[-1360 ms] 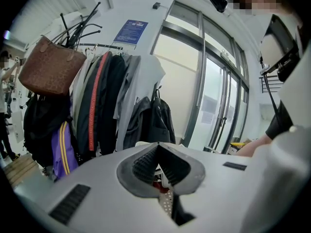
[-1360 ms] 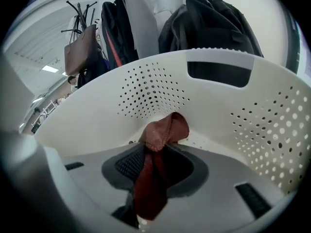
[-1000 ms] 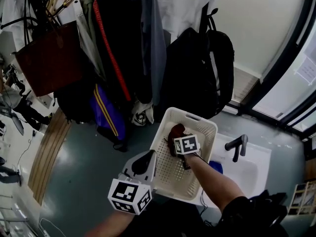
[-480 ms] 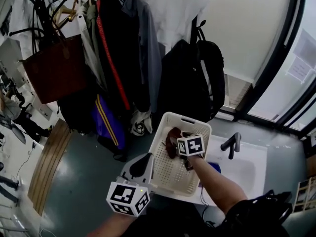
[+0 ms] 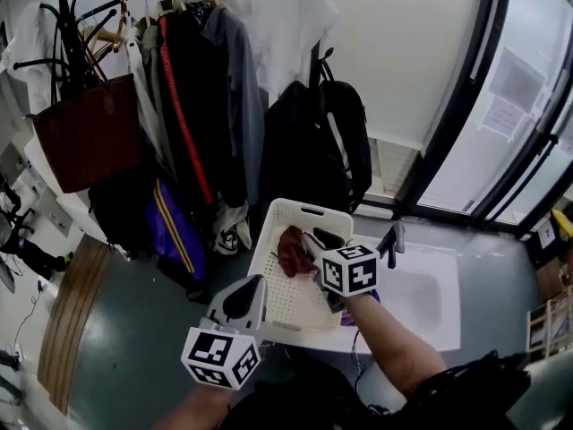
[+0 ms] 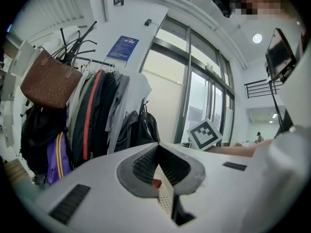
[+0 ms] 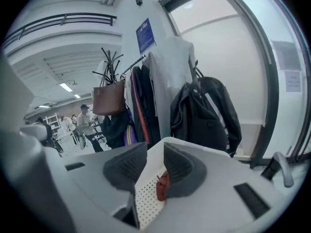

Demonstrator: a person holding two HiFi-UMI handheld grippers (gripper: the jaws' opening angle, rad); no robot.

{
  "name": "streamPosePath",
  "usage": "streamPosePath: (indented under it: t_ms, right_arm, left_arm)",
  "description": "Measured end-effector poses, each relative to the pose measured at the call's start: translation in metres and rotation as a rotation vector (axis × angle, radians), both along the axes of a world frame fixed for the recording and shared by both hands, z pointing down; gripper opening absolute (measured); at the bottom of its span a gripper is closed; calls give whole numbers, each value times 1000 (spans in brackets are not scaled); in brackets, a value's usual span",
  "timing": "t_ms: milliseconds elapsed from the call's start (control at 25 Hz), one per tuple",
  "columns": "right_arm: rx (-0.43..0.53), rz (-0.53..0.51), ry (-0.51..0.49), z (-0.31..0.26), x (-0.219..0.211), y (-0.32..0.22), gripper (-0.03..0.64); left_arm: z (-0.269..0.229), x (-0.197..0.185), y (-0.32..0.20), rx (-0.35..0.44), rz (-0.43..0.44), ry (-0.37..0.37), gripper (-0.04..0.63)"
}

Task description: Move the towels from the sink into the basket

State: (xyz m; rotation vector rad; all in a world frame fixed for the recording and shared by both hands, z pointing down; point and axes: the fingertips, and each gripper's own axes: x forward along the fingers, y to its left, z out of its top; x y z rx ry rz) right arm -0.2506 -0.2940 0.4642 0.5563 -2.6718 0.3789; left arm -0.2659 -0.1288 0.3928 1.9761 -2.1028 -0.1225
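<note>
A white perforated basket [image 5: 269, 305] stands on the counter left of the white sink [image 5: 428, 301]. A reddish-brown towel [image 5: 291, 251] lies in the basket's far part and also shows low between the jaws in the right gripper view [image 7: 162, 187]. My right gripper [image 5: 315, 239] hovers over the basket just right of that towel. Its jaws are closing, a gap still shows between the pads, and nothing is in it [image 7: 154, 165]. My left gripper [image 5: 242, 299] hangs at the basket's near left corner, jaws together and empty [image 6: 158, 148]. A bit of blue cloth [image 5: 346, 319] peeks out under my right forearm.
A dark faucet [image 5: 391, 242] stands at the sink's far edge. Behind the basket hang a black backpack [image 5: 313, 150], several jackets [image 5: 192, 106] and a brown bag [image 5: 85, 133] on a coat rack. Dark window frames [image 5: 466, 124] run along the right.
The right gripper was down on the reddish towel in the basket; the towel now lies free and the gripper sits just to its right. The head view has tilted up.
</note>
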Motion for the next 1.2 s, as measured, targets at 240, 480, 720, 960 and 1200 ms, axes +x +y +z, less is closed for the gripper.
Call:
streamPosePath:
  t_ms: [240,480,720,960,1200]
  right_arm:
    - [101,84,-86,-53,54,31,41]
    - [121,161,-139,-77,113,52,18]
    - [137,221,-189,-94,157,52,12]
    - [172,294,-206,-98,218,30,12]
    - [179,350,-196,-92,276,7,12]
  left_arm:
    - [-8,13,18,34,42,14,3]
    - [-12,40,20,67,109,46,3]
    - [-21,65,6,87,157,28,3]
    - [-24,102,-25,94,190,17,3]
    - [-25,137,-53,93,228,-8,3]
